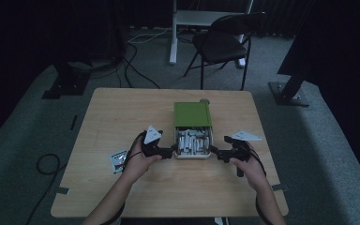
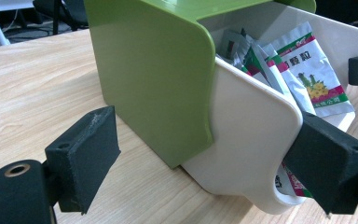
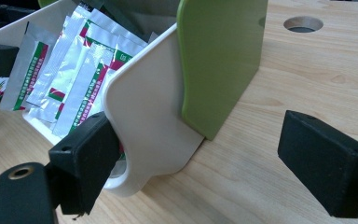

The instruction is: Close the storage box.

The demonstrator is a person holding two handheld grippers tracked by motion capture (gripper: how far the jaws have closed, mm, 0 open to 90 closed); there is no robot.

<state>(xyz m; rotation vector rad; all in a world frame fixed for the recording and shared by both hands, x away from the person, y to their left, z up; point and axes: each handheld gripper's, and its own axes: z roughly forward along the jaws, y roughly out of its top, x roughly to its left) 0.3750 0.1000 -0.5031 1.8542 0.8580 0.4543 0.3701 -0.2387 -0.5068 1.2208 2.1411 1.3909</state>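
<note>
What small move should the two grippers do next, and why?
Probably shut both. The left gripper and right gripper stand open at the white drawer's front corners, one jaw inside, one outside. The drawer, full of packets, sticks out of the green case.

Sachet (image 2: 313,74) in the drawer (image 2: 247,135) is showing Chinese characters in red, too blurred for reading; other sachets' (image 3: 81,70) print unreadable.
</note>
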